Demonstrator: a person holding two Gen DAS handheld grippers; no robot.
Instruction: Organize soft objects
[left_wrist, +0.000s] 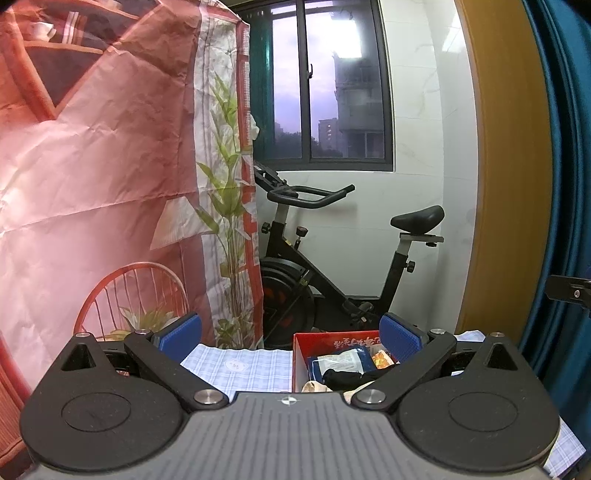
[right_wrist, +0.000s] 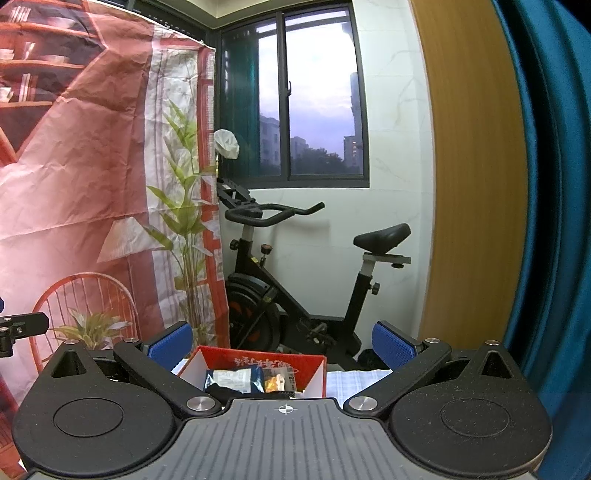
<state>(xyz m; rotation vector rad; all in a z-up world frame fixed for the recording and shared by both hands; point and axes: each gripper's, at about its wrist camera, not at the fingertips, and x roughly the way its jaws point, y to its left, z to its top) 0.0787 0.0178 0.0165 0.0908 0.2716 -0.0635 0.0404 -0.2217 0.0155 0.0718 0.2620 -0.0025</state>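
A red cardboard box (left_wrist: 301, 350) stands on a blue-checked cloth (left_wrist: 243, 365). It holds snack packets (left_wrist: 343, 360), a black soft item (left_wrist: 341, 376) and a beige one (left_wrist: 316, 387). My left gripper (left_wrist: 290, 332) is open and empty, held above the near side of the box. In the right wrist view the same box (right_wrist: 314, 373) with packets (right_wrist: 236, 378) and the black item (right_wrist: 218, 389) lies just ahead. My right gripper (right_wrist: 282, 339) is open and empty over it. The other gripper's edge shows at the far left (right_wrist: 18, 326).
A printed red backdrop (left_wrist: 92, 166) hangs at the left. A black exercise bike (left_wrist: 332, 266) stands behind the table under a window (left_wrist: 325, 85). A wooden panel (left_wrist: 506, 166) and a blue curtain (left_wrist: 569, 184) are at the right.
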